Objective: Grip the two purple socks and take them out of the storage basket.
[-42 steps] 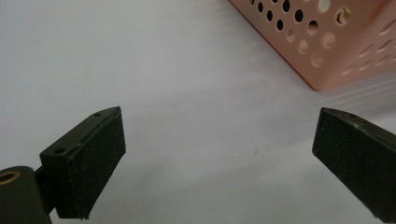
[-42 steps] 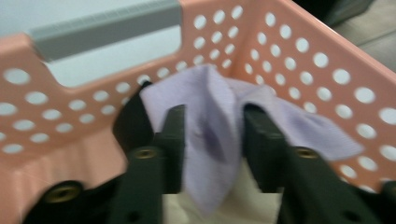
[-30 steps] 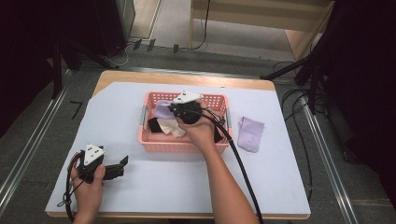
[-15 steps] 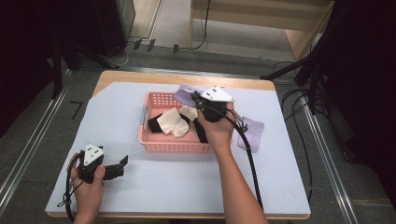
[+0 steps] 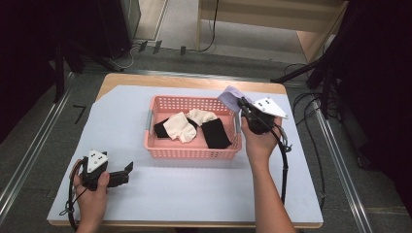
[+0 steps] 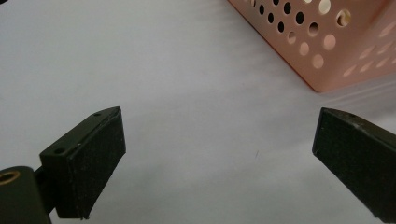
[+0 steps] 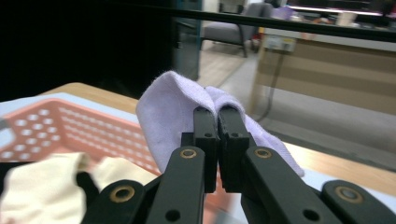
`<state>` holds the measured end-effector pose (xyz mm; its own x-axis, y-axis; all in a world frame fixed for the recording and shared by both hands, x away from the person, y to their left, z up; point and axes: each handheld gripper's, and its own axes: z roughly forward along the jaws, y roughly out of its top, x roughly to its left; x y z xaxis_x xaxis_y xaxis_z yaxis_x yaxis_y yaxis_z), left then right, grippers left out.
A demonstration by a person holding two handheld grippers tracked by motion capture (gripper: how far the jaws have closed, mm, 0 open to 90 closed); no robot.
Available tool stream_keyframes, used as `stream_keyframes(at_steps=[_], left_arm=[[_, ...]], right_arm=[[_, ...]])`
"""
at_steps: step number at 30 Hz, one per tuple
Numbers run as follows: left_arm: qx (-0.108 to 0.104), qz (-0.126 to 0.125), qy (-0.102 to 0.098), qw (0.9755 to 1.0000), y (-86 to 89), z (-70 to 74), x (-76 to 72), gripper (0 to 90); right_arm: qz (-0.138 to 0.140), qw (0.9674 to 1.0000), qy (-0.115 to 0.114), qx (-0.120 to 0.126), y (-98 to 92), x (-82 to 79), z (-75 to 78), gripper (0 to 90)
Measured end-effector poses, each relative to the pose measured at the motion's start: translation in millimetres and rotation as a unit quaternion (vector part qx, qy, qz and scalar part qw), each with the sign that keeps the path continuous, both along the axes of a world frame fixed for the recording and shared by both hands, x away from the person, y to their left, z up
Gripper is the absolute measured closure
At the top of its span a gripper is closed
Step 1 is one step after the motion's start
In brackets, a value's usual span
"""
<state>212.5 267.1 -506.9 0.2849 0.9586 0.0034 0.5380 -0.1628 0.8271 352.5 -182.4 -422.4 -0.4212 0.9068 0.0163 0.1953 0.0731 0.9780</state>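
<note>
basket [image 5: 193, 151] mid-table, socks [image 5: 182, 127] inside. right gripper [image 5: 241, 104] with sock [image 5: 229, 95] at its 2 o'clock corner; left gripper [image 5: 127, 169] at 8 o'clock.

right gripper [image 7: 218, 116] clamping lilac sock [image 7: 168, 112], pink basket [image 7: 51, 130]

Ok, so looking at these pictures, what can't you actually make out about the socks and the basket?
- Lilac sock: in the right gripper view the right gripper's fingers cover its pinched middle; in the high view it is small and partly behind that gripper.
- Pink basket: in the left gripper view the frame edge cuts it to one corner, contents unseen.
- Black socks: in the high view the cream socks overlap them, so their count is unclear.
</note>
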Motion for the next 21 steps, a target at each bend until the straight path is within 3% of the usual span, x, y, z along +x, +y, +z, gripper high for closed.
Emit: stream_keyframes(at_steps=[8, 13, 17, 21], left_arm=[[0.001, -0.001, -0.001, 1.0000, 0.1, 0.1, -0.2, 3.4], [0.001, -0.001, -0.001, 1.0000, 0.2, 0.1, -0.3, 3.4], [0.002, 0.000, -0.001, 1.0000, 0.2, 0.2, -0.4, 3.4], [0.002, 0.000, -0.001, 1.0000, 0.2, 0.3, -0.6, 3.4]], right_arm=[[-0.047, 0.9986, 0.026, 0.007, -45.6, -8.8, -21.0, 87.7], [-0.071, 0.9966, 0.043, 0.002, -62.2, -13.3, -35.7, 87.7], [-0.082, 0.9941, 0.071, -0.010, -70.6, -15.2, -52.7, 86.5], [-0.088, 0.9894, 0.115, 0.015, -79.6, -19.3, -70.2, 66.7]])
